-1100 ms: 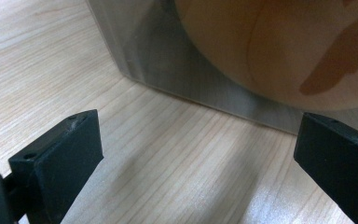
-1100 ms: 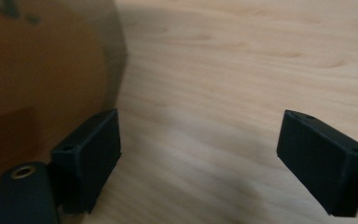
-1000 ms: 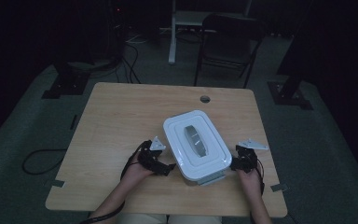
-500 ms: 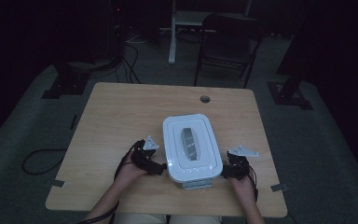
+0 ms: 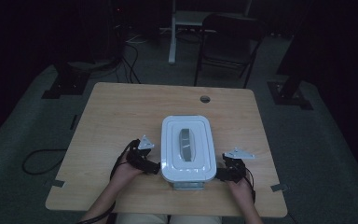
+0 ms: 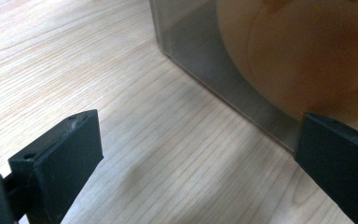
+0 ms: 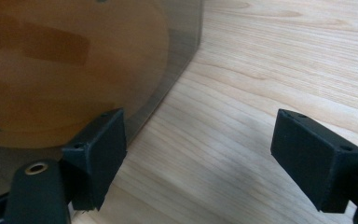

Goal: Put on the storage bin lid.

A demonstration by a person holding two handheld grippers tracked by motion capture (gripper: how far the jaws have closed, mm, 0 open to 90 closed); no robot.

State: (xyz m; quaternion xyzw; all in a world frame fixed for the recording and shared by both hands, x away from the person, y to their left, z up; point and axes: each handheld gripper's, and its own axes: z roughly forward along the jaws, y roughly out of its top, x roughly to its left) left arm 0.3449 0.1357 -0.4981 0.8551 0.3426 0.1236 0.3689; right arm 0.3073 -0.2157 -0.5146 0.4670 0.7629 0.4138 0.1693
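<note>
A box with a white lid and a grey handle stands on the wooden table, near its front edge, with its long sides square to the table. My left gripper is at the box's left side and my right gripper at its right side. In the left gripper view the left gripper is open, one jaw by the box's smoky clear wall. In the right gripper view the right gripper is open too, one jaw against the box wall. Something orange-brown shows blurred inside.
A round cable hole sits near the table's far edge. A dark chair and stand legs are behind the table. Cables lie on the floor at left. Bare wood lies on both sides of the box.
The box has turned from a slant to square with the table and slid slightly left and nearer. Both grippers stayed at its sides and moved with it.
</note>
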